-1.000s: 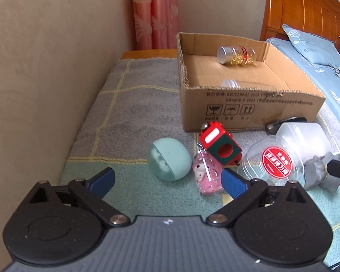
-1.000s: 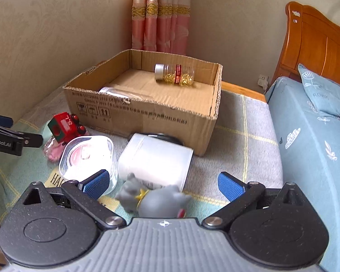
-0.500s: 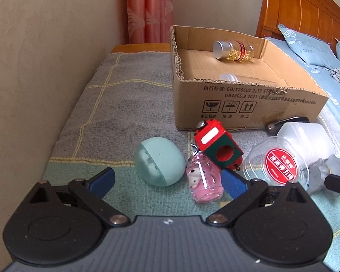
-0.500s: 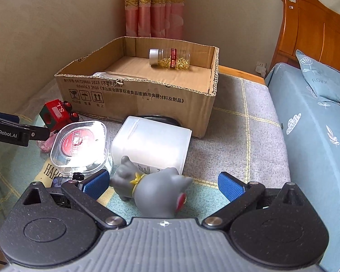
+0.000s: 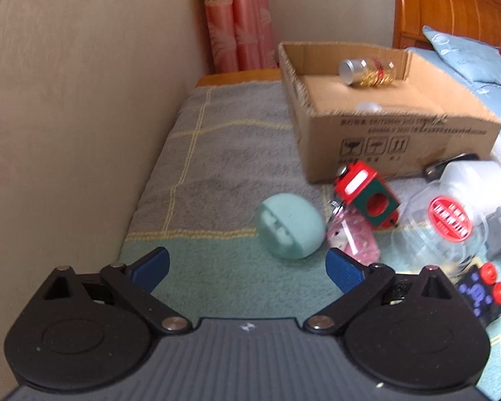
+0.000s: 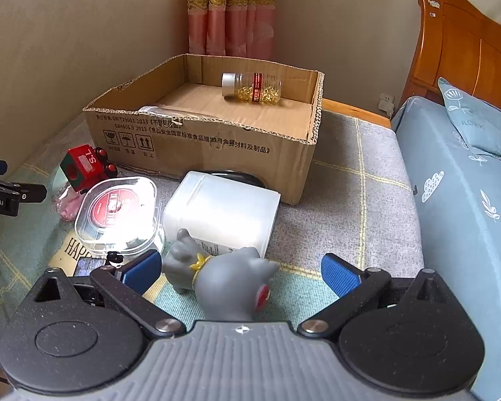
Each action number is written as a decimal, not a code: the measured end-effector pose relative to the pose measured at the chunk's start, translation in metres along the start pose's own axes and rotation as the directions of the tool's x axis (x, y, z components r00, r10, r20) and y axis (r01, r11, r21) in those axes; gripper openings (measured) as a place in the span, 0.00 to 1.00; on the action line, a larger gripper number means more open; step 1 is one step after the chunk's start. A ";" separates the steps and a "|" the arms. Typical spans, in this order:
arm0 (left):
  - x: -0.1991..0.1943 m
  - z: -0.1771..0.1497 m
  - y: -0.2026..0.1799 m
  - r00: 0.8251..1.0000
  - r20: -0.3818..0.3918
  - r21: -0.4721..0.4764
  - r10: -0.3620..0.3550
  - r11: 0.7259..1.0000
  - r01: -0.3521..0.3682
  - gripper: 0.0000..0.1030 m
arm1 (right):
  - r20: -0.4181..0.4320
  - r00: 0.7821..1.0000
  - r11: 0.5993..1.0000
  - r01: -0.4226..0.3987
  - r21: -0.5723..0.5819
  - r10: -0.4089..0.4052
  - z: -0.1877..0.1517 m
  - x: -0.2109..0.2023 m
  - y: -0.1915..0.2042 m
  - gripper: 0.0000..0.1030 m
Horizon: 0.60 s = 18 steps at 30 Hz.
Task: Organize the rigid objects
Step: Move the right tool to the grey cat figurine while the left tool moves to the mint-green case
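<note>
Left gripper is standing wide open above the grey-and-green blanket, holding nothing; its blue pads are lying well apart, with the mint-green rounded toy sitting just ahead, nearer the right-hand pad. Touching that toy's right side, a pink transparent trinket is lying beneath a red-and-green toy block, which is resting near the front wall of the cardboard box.

Right gripper is likewise standing wide open and gripping nothing; the grey rubber animal figure is lying between its fingers, closer to the left pad, though contact cannot be judged. Behind the figure, a white plastic jar is lying on its side, and a clear square container with a red label is sitting just beside it to the left. A small dark gadget with red buttons is lying at the blanket's near edge.

Inside the box, a capsule bottle with a silver cap is lying on its side near the back wall, and a clear item is showing partly behind the front wall
</note>
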<state>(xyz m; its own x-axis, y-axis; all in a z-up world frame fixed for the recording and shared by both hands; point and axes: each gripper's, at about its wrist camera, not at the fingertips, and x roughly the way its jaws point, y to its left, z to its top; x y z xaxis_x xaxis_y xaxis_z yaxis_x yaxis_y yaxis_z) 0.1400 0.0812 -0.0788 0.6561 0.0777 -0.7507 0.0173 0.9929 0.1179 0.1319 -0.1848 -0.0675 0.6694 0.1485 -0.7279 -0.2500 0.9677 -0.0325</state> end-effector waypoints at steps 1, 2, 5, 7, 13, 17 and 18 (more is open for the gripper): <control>0.003 -0.002 0.001 1.000 -0.009 0.001 0.000 1.000 0.000 0.97 | -0.006 1.000 1.000 -0.009 0.004 0.009 -0.002 0.000 0.000 1.00; 0.005 -0.004 0.002 1.000 -0.015 0.003 -0.003 1.000 0.003 0.97 | -0.011 1.000 1.000 -0.022 0.009 0.022 -0.003 0.000 0.000 1.00; 0.013 -0.004 0.002 1.000 -0.024 0.012 -0.004 1.000 0.004 0.97 | -0.025 0.999 0.999 -0.035 0.035 0.036 -0.004 0.006 0.003 1.00; 0.017 -0.004 0.001 1.000 -0.017 0.020 -0.007 1.000 0.007 0.97 | -0.029 0.999 0.998 -0.030 0.056 0.032 -0.004 0.011 0.003 1.00; 0.030 0.002 -0.002 1.000 0.008 0.071 -0.014 0.997 0.014 0.96 | -0.047 0.998 0.997 -0.028 0.078 0.031 -0.008 0.015 -0.003 1.00; 0.036 0.006 -0.002 0.999 0.038 0.082 -0.036 0.996 0.032 0.95 | -0.052 0.998 0.995 -0.039 0.089 0.044 -0.008 0.014 -0.006 1.00; 0.037 0.007 -0.003 0.998 0.044 0.085 -0.044 0.996 0.040 0.94 | -0.054 0.998 0.996 -0.040 0.085 0.044 -0.009 0.014 -0.006 1.00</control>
<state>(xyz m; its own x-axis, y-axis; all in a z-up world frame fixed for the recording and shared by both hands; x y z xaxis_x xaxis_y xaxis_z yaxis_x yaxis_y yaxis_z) 0.1700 0.0809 -0.1024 0.6874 0.0301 -0.7257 0.1079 0.9838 0.1430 0.1366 -0.1900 -0.0834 0.6192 0.1802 -0.7643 -0.2163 0.9748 0.0547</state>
